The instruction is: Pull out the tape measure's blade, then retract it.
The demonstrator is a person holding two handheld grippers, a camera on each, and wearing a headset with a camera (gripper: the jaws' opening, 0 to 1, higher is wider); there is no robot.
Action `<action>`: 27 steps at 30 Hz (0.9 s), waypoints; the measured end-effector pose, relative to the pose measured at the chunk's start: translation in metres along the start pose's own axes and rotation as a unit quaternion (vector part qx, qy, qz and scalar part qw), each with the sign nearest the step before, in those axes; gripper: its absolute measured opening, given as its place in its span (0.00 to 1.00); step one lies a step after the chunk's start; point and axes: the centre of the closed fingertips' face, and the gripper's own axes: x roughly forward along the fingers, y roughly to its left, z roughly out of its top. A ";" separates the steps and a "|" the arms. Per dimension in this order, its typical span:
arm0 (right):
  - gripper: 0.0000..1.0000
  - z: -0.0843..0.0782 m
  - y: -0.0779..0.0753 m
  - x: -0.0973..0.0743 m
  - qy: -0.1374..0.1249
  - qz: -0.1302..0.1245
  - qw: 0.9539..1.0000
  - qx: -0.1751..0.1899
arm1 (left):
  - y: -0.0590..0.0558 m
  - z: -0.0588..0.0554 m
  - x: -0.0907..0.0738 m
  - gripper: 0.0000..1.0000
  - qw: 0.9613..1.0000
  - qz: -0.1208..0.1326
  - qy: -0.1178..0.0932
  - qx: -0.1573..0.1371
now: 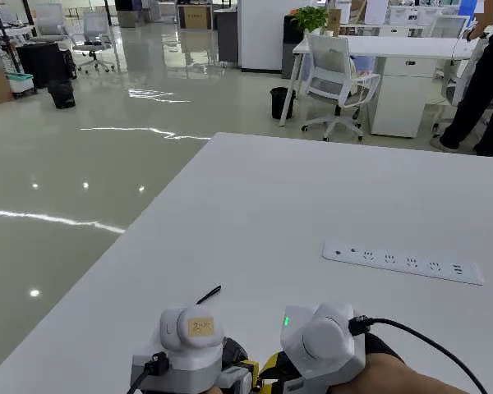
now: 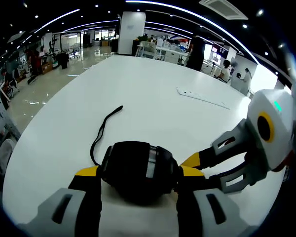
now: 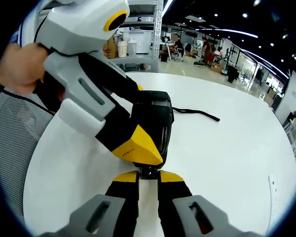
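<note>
Firmly clenched, the left gripper (image 2: 138,174) has its two yellow-tipped jaws pressed against opposite sides of the tape measure (image 2: 133,160), gripping the case across its width. In the right gripper view, a hand (image 3: 17,64) holds that gripper from behind. The right gripper (image 3: 148,179) has its jaws drawn almost together, nipping a small dark tab (image 3: 148,173) at the lower edge of the case; the tab sits right against the case. In the left gripper view this gripper comes in from the right, and its tips meet the case's side.

The tape measure is a rounded black case with a grey ribbed band across one face. It is held low over the white table (image 2: 153,84), near the edge closest to the person. A thin black wrist strap (image 2: 104,132) trails from it and lies curved on the tabletop.

By count: two grippers, one tape measure, one strap, and one white power strip (image 1: 403,263) lying flat farther along the table, well apart from the grippers.
</note>
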 end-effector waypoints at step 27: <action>0.13 0.007 -0.003 0.001 -0.005 -0.005 1.000 0.013 | 0.002 0.003 0.000 0.58 1.000 -0.013 0.003 -0.028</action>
